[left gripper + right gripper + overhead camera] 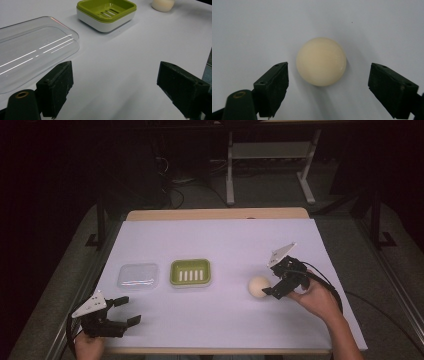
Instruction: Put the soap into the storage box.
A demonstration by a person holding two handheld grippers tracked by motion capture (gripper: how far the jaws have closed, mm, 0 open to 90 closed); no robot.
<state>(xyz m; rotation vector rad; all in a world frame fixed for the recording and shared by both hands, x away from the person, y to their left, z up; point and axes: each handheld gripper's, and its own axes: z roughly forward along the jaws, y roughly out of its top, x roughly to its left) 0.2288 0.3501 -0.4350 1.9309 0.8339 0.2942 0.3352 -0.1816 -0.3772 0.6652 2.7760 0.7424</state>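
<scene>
the white table (220, 320) carries a clear plastic lid (137, 275) at the left, a green soap dish (190, 272) just beside it, and a round cream soap (259, 286) further right. the right gripper (268, 292) sits at the soap, jaws spread wide and gripping nothing. the left gripper (127, 311) hangs near the front left edge, wide open and empty.

The round soap (259, 286) is pale cream and plain, and the soap dish (190, 272) is lime green inside with a row of white slots, over a white base. The lid (137, 275) is clear plastic streaked with white glints; the table cover (220, 245) is pale lilac-white, and both grippers' jaws are black
</scene>
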